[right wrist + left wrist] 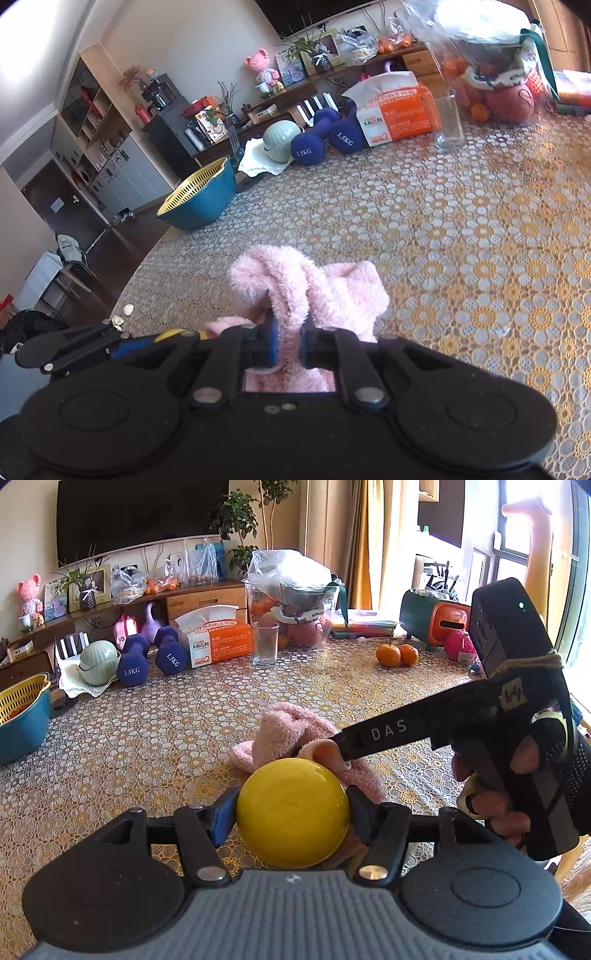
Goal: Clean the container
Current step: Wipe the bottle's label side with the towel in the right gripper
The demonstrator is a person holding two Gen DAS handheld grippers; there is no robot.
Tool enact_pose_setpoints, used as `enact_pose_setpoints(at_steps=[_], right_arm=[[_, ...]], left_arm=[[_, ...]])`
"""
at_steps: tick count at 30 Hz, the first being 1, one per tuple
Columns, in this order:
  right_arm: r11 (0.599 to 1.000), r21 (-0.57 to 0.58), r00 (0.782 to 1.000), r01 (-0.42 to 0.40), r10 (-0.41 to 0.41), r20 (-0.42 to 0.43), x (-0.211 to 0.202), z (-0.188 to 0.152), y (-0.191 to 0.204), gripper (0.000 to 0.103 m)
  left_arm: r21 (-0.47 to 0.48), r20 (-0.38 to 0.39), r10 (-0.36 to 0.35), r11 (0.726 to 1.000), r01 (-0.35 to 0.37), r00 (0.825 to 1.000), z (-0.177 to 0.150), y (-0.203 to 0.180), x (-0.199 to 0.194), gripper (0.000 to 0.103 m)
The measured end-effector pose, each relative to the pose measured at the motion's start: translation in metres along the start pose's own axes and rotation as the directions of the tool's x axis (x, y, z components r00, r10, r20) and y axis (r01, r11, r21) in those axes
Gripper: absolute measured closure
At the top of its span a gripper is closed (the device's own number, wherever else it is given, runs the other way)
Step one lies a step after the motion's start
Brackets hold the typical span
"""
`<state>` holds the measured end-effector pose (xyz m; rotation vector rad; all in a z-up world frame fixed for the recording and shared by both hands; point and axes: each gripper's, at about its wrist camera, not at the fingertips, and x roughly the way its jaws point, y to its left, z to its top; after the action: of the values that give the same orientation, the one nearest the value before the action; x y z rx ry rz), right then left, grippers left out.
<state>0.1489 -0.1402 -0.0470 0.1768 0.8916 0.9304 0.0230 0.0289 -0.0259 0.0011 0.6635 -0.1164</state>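
Observation:
A round yellow container sits between the pads of my left gripper, which is shut on its sides just above the patterned tablecloth. Right behind it lies a fluffy pink cloth. My right gripper comes in from the right and pinches a fold of that cloth against the container's top edge. In the right wrist view the pink cloth bunches up out of my right gripper, whose blue pads are shut on it. The left gripper's fingers show at the lower left there.
A clear glass, an orange tissue box, two blue dumbbells and a big plastic jar of fruit stand at the far side. Two oranges lie at the right. A blue basin with a yellow strainer stands at the left edge.

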Motion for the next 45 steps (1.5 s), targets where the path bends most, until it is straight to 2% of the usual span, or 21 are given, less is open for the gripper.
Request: enact_pose_setpoints(at_steps=[4, 8, 11, 14, 17, 20, 24, 28, 36, 39, 42, 45], right_arm=[[0.999, -0.024, 0.998, 0.044, -0.045, -0.032, 0.007, -0.008, 0.001, 0.092], [0.982, -0.132, 0.987, 0.132, -0.142, -0.070, 0.010, -0.014, 0.010, 0.093], [0.965, -0.189, 0.980, 0.182, -0.193, -0.040, -0.003, -0.011, 0.019, 0.093], [0.980, -0.165, 0.994, 0.110, -0.110, 0.012, -0.027, 0.000, 0.028, 0.093], [0.980, -0.198, 1.000, -0.002, 0.006, 0.021, -0.043, 0.004, 0.051, 0.093], [0.968, -0.230, 0.995, -0.097, 0.092, -0.032, -0.042, -0.001, 0.073, 0.093], [0.955, -0.264, 0.988, -0.136, 0.110, -0.112, -0.025, -0.015, 0.090, 0.093], [0.958, -0.269, 0.989, -0.101, 0.067, -0.130, -0.014, -0.017, 0.084, 0.093], [0.976, -0.215, 0.995, 0.026, -0.046, -0.086, 0.001, -0.002, 0.046, 0.093], [0.980, -0.189, 0.992, 0.064, -0.083, -0.093, 0.010, -0.002, 0.033, 0.093], [0.972, -0.212, 0.984, 0.096, -0.125, -0.124, 0.021, -0.010, 0.029, 0.093], [0.967, -0.228, 0.982, 0.112, -0.143, -0.125, 0.021, -0.013, 0.029, 0.093]], left_arm=[[-0.035, -0.011, -0.014, 0.999, 0.014, 1.000, -0.008, 0.008, -0.009, 0.041], [-0.061, -0.023, -0.024, 0.998, 0.023, 0.999, -0.018, 0.013, -0.016, 0.041], [-0.072, -0.036, -0.028, 0.997, 0.025, 0.999, -0.025, 0.015, -0.018, 0.041], [-0.078, -0.045, -0.030, 0.997, 0.026, 0.999, -0.029, 0.016, -0.019, 0.041], [-0.086, -0.053, -0.031, 0.996, 0.027, 0.998, -0.033, 0.016, -0.018, 0.041], [-0.088, -0.060, -0.030, 0.996, 0.025, 0.998, -0.036, 0.017, -0.017, 0.041], [-0.089, -0.079, -0.028, 0.996, 0.021, 0.997, -0.040, 0.017, -0.014, 0.041], [-0.093, -0.087, -0.031, 0.995, 0.023, 0.996, -0.042, 0.019, -0.012, 0.041], [-0.107, -0.089, -0.039, 0.994, 0.029, 0.995, -0.040, 0.024, -0.009, 0.041], [-0.130, -0.109, -0.015, 0.992, 0.001, 0.994, -0.044, 0.031, -0.006, 0.041], [-0.173, -0.130, -0.016, 0.985, -0.007, 0.991, -0.048, 0.041, -0.004, 0.042], [-0.170, -0.128, -0.022, 0.985, 0.000, 0.991, -0.050, 0.045, -0.004, 0.042]])
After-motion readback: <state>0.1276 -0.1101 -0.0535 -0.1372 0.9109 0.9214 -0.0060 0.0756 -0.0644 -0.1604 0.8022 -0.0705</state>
